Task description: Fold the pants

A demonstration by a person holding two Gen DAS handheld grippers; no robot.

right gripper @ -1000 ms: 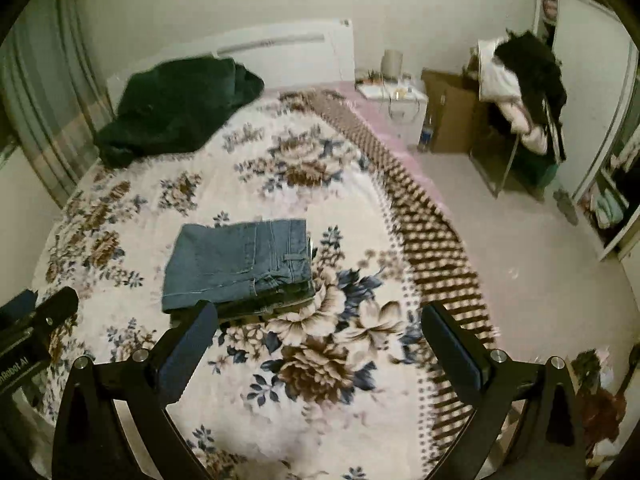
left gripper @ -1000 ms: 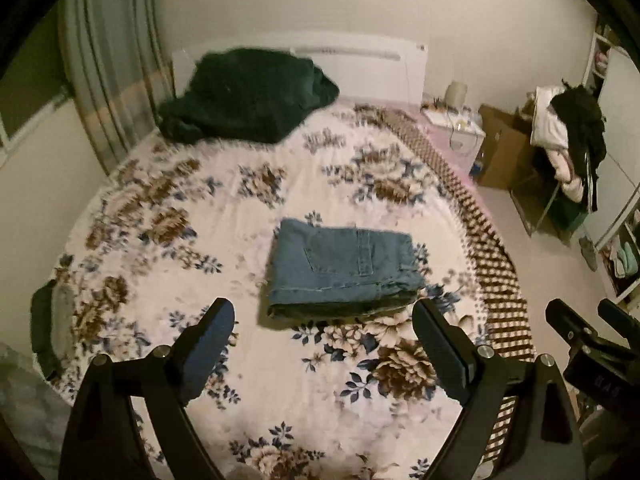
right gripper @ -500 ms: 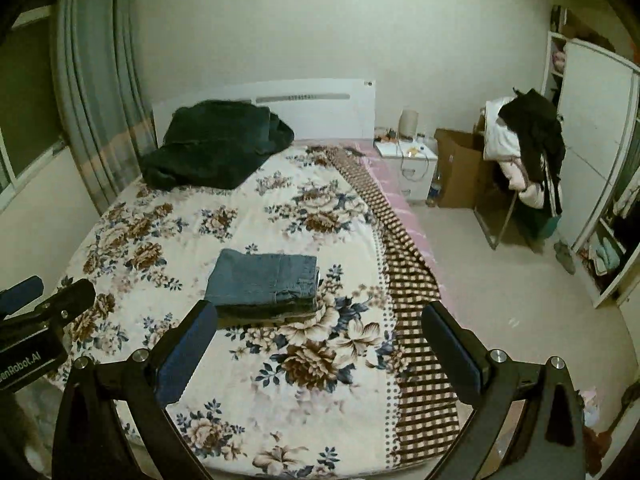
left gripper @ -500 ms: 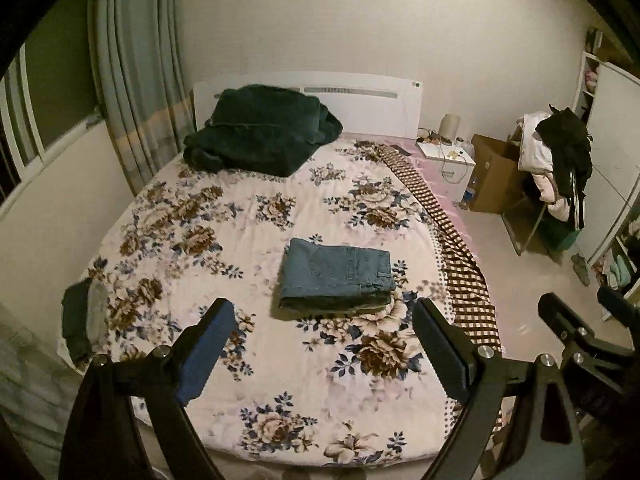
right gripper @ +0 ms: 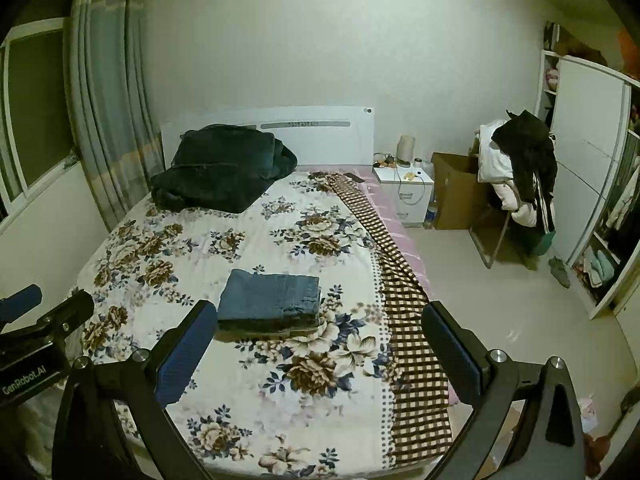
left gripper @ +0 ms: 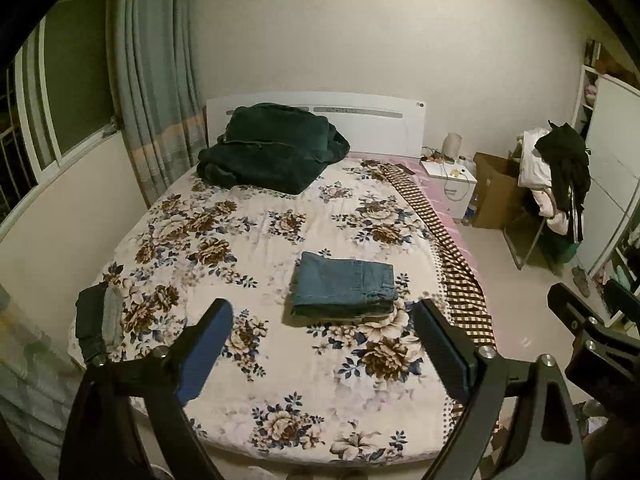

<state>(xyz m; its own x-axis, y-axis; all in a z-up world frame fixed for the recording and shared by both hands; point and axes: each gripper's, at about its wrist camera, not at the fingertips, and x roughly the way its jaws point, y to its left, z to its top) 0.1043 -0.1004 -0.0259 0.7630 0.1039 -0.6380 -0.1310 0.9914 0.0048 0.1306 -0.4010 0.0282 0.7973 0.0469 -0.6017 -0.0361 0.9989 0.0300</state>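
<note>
From the left wrist camera, folded blue pants [left gripper: 344,289] lie on the floral bed [left gripper: 224,240], well ahead of the left gripper [left gripper: 322,344], whose jaws stand wide apart and empty. From the right wrist camera, the right gripper [right gripper: 320,346] hangs likewise spread and empty, a dark green blanket [right gripper: 224,168] heaped near the headboard [right gripper: 320,136].

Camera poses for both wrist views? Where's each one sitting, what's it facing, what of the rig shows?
Left wrist: on the left hand-held gripper, off the bed's foot, facing the white headboard; own open fingers show, plus the right hand-held gripper at the right edge.
Right wrist: on the right hand-held gripper, same heading, further right; own open fingers show, the left one at the left edge.
Shared: folded blue denim pants, floral bedspread, dark green blanket.
</note>
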